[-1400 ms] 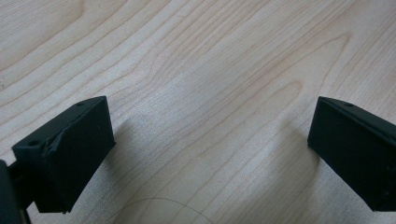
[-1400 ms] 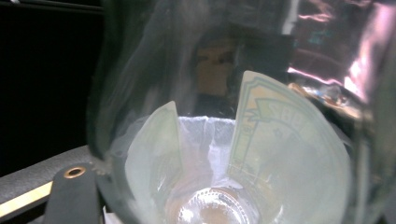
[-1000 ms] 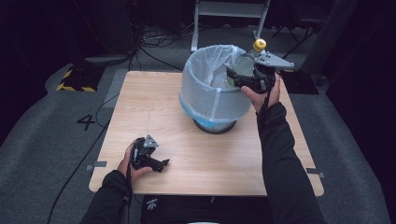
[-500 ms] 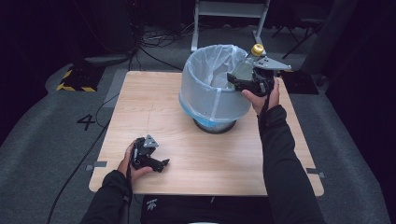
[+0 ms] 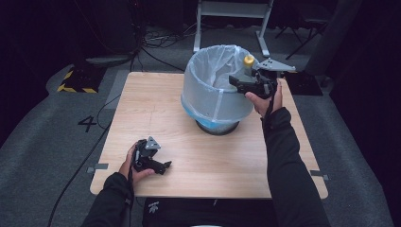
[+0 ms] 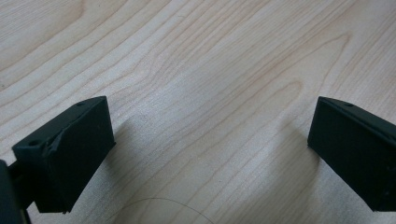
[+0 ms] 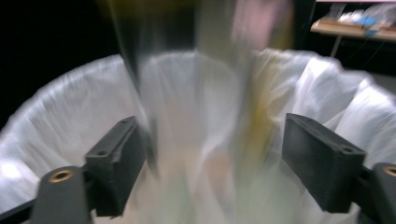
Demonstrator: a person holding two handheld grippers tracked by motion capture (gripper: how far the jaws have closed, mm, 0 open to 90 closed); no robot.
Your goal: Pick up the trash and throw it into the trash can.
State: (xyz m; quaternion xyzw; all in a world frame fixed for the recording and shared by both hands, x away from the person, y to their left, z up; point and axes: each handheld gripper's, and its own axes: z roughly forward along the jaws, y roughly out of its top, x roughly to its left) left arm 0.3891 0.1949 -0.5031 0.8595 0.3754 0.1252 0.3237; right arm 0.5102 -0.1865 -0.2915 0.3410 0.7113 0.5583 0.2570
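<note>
Dropping stage, by the look of it: right gripper [image 5: 236, 81] hangs over the lined bin [image 5: 215, 90], jaws just opened, and a blurred pale item [image 7: 205, 93] streaks between them, unclamped and seemingly falling into the white bag. Item type unclear. Left gripper [image 5: 163, 165] rests open and empty on the table [image 5: 189, 156]. Remaining, I'd judge: pull right gripper clear.

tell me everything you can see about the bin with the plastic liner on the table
The bin is round and upright, lined with a thin, translucent white plastic bag that folds over the rim and drapes down the outside; a blue band shows through low down, above a dark base. It stands on the wooden table, towards the far side. The right gripper is at its rim, fingers apart, with a blurred thing between them.
</note>
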